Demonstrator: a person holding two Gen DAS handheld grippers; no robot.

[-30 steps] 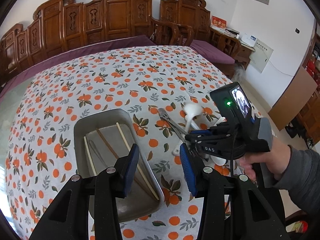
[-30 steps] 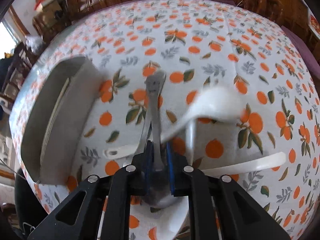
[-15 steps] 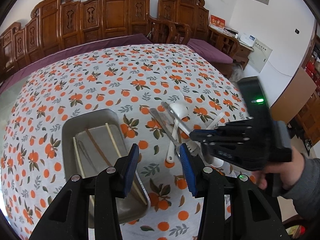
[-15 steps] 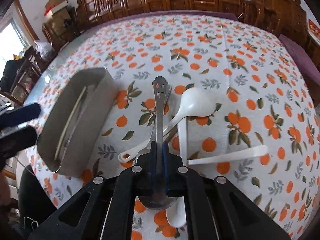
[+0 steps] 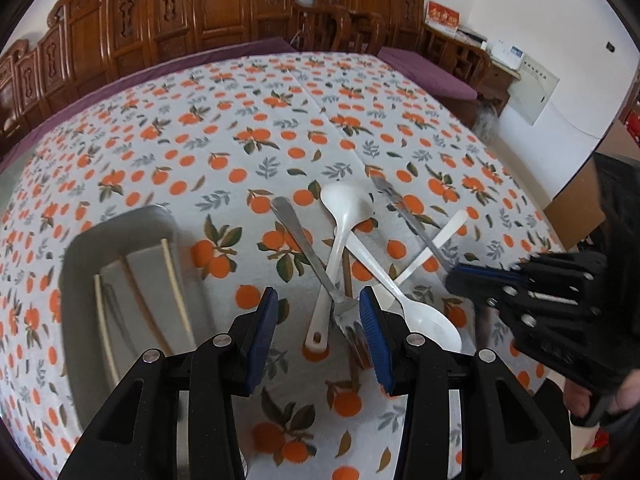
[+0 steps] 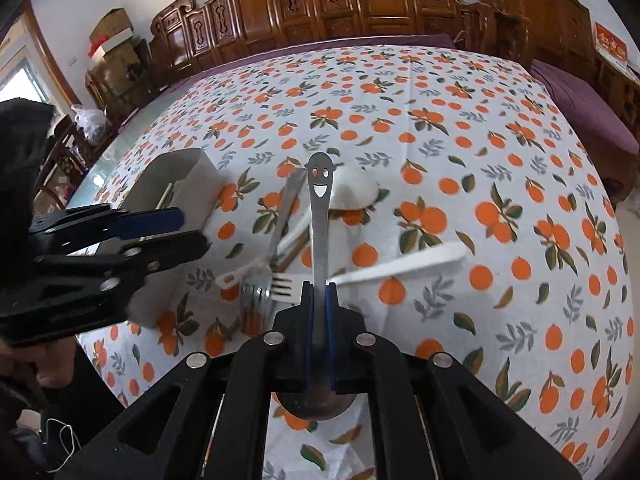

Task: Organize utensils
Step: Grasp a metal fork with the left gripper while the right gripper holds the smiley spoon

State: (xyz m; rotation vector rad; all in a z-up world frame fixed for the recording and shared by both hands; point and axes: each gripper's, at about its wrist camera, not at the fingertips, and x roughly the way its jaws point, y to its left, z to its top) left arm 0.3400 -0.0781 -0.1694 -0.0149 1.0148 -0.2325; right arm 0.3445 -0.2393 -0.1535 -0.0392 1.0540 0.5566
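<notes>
Two grippers: right gripper (image 6: 319,292) pinches a steel spoon (image 6: 319,216) with a smiley handle — visible only in its own view. Left gripper (image 5: 318,320) hangs spread over a fork (image 5: 310,256); farther left, the tray (image 5: 80,240).

Bright, even daylight, seemingly from a window (image 6: 18,76) at the far left. Soft, weak shadows on the tablecloth (image 5: 280,120). Strong fisheye bending with dark corners. Motion blur on the tray (image 5: 80,280) and white spoons (image 6: 400,266).
</notes>
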